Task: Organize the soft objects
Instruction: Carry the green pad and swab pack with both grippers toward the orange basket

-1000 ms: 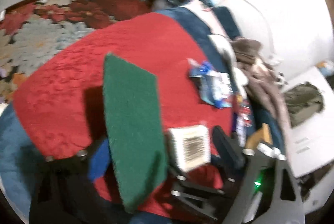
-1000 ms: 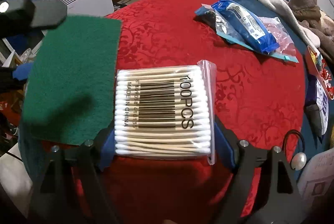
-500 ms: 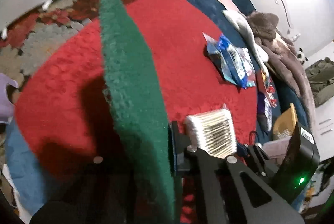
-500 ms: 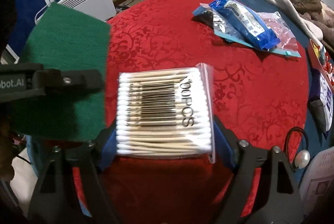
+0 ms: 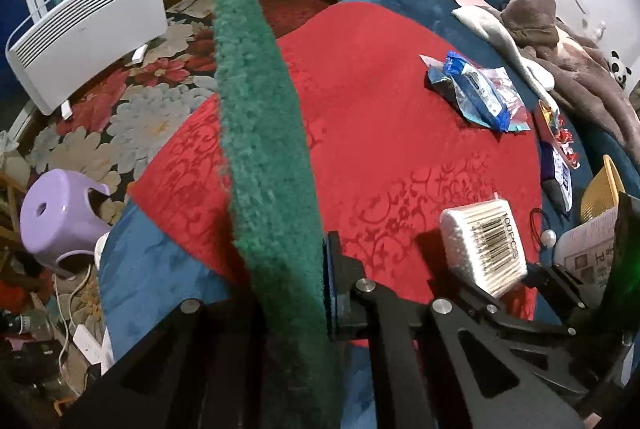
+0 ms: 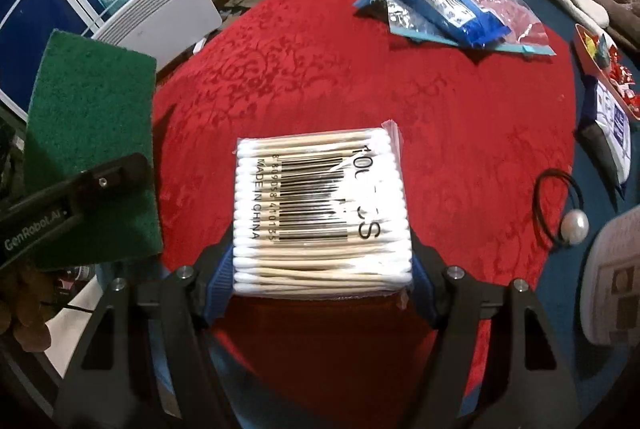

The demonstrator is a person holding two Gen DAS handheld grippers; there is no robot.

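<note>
A green scouring pad stands on edge in the left wrist view, pinched at its lower end by my left gripper, which is shut on it. The same pad appears flat-on at the left of the right wrist view, clear of the red cloth. My right gripper is shut on a clear bag of cotton swabs with a barcode, held by its two ends above the red cloth. That swab bag also shows at the lower right of the left wrist view.
A blue wrapper and clear bags lie at the far side of the red cloth. A black hair tie with a pearl lies to the right. Grey and brown soft clothes pile up beyond. A lilac stool and a white heater stand on the floor.
My left gripper closed on the green pad and lifted it off the cloth, turning it edge-on to its camera. My right gripper rose slightly with the swab bag.
</note>
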